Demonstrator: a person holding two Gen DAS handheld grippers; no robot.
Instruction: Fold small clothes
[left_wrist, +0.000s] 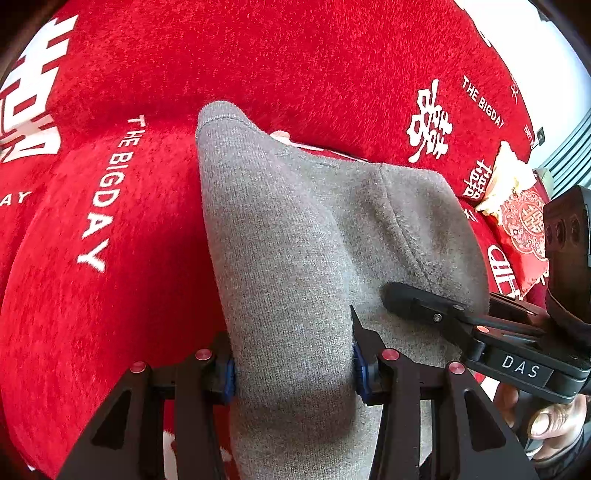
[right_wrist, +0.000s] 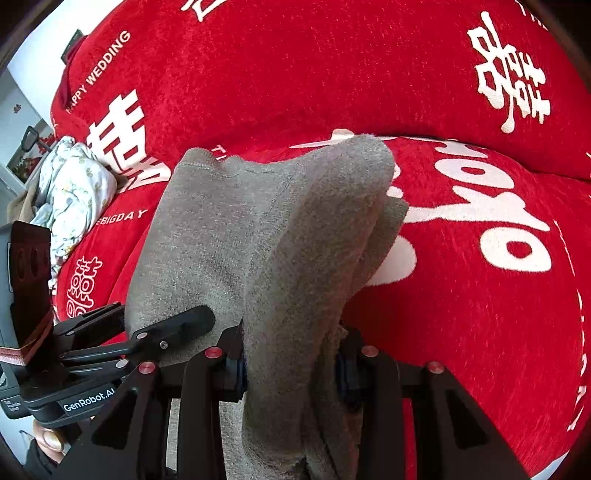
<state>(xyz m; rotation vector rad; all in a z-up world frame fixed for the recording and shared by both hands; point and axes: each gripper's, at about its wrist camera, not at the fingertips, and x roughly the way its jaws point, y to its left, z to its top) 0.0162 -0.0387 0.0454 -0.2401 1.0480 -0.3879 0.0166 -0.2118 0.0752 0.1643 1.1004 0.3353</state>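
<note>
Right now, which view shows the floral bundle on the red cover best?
Right wrist view. The floral bundle sits at the left edge on the red cover, beyond the grey garment, its white leaf-print fabric clearly visible. The left wrist view doesn't show it; only a pale crumpled item at its right edge, too distorted to identify.

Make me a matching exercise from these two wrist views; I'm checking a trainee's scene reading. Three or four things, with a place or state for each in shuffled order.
Things:
1. grey knitted garment
2. left gripper
3. red plush cover with white lettering
4. floral white bundle of cloth

Places or states:
A. lies under everything
B. lies at the far left edge of the right wrist view
C. clamped by both grippers
D. shut on grey fabric beside the right gripper

Pairs: 1-C, 2-D, 3-A, 4-B
</note>
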